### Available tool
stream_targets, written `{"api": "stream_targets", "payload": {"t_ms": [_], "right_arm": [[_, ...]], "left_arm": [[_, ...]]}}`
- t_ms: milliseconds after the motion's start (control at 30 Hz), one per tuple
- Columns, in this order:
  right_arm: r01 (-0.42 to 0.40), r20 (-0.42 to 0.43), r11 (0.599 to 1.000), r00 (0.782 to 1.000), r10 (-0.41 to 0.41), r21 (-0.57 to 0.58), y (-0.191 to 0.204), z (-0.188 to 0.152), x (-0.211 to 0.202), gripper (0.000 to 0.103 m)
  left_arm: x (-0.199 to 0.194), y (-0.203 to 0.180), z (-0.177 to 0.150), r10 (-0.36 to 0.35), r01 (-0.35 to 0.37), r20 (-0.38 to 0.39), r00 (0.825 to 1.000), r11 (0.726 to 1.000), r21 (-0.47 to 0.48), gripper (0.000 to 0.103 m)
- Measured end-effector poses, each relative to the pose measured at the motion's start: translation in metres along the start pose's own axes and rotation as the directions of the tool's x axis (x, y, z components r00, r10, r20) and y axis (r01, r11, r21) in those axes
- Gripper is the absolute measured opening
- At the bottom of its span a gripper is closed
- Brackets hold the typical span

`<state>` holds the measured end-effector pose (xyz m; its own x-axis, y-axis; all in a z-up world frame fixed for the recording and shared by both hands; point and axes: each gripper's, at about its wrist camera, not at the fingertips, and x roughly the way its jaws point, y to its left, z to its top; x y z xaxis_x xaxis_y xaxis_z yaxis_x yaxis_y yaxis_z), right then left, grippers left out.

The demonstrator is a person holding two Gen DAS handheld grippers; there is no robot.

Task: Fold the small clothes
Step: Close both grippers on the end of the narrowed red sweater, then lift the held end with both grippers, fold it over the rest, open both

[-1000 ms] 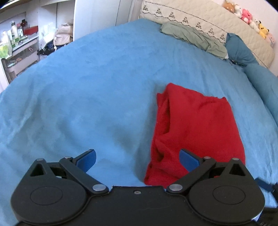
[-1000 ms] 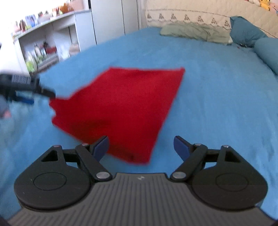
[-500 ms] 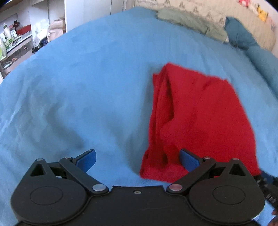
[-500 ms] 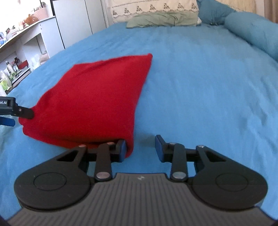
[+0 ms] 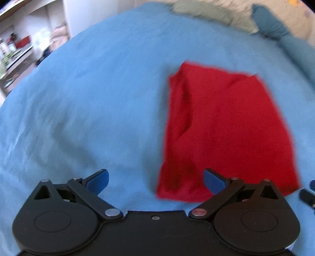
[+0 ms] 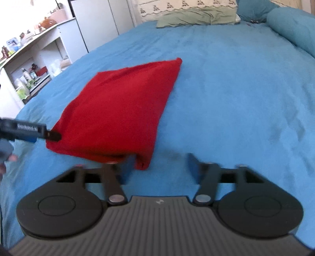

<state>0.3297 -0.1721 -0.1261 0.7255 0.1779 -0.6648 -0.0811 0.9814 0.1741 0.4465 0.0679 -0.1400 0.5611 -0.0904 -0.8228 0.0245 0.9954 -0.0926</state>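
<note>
A folded red garment (image 5: 222, 126) lies flat on the blue bed sheet (image 5: 98, 94); it also shows in the right wrist view (image 6: 120, 110). My left gripper (image 5: 155, 181) is open, with the garment's near left corner between its fingers. My right gripper (image 6: 159, 163) is open, its left finger at the garment's near right corner. The left gripper's finger tip (image 6: 52, 135) shows at the garment's left corner in the right wrist view.
A green pillow (image 6: 196, 16) and blue bolsters (image 6: 293, 29) lie at the head of the bed. White shelves (image 6: 37, 65) with bottles and clutter stand to the left of the bed.
The right gripper's jaws narrowed half a second ago and have now opened wide. Both grippers have shifted slightly at the garment's near edge. The garment lies flat.
</note>
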Motion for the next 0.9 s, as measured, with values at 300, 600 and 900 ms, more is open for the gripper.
{"api": "stream_targets", "payload": {"t_ms": [300, 600, 900], "right_arm": [[-0.114, -0.088, 0.985, 0.988, 0.126, 0.129, -0.019, 0.071, 0.05, 0.103], [-0.154, -0.148, 0.939, 0.967, 0.207, 0.306, -0.028, 0.084, 0.12, 0.089], [-0.159, -0.099, 0.926, 0.974, 0.204, 0.343, -0.011, 0.088, 0.114, 0.042]], "left_arm": [[0.052, 0.004, 0.069, -0.23, 0.234, -0.074, 0.97, 0.971, 0.044, 0.103], [0.095, 0.02, 0.084, -0.325, 0.317, -0.093, 0.941, 0.944, -0.091, 0.08], [0.079, -0.001, 0.082, -0.336, 0.328, -0.082, 0.938, 0.94, -0.096, 0.027]]}}
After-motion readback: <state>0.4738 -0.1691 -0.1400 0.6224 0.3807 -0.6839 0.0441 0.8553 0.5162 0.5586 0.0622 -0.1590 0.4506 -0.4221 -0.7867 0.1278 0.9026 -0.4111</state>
